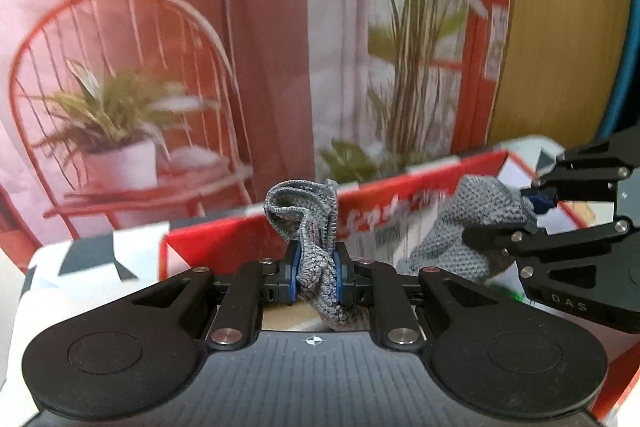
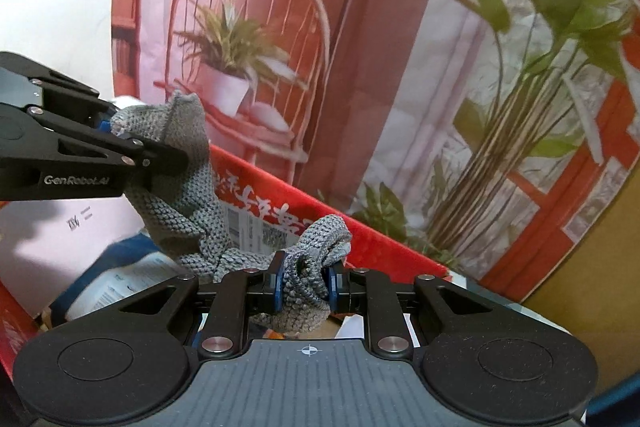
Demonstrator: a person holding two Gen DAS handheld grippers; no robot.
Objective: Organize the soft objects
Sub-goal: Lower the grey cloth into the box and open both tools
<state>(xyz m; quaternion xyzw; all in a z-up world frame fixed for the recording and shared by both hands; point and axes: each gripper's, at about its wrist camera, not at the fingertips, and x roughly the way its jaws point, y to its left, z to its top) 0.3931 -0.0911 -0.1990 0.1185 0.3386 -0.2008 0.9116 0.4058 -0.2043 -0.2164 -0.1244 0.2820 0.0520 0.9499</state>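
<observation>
Both grippers grip one grey knit cloth (image 2: 188, 211) above a red box (image 2: 360, 227). Left gripper (image 1: 316, 277) jaws closed on one bunched end; right gripper (image 2: 303, 285) jaws closed on the other.

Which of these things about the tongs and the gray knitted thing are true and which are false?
1. The left tongs are pinching the gray knitted cloth. True.
2. The right tongs are open and hold nothing. False: they are shut on the other end of the same gray cloth.
3. The cloth hangs above a red cardboard box. True.
4. The cloth is bright yellow. False: it is gray.
5. Behind the box is a backdrop picture of a red chair with a potted plant. True.
6. The cloth lies flat on a table, with no tongs touching it. False: both tongs hold it up, bunched.
</observation>
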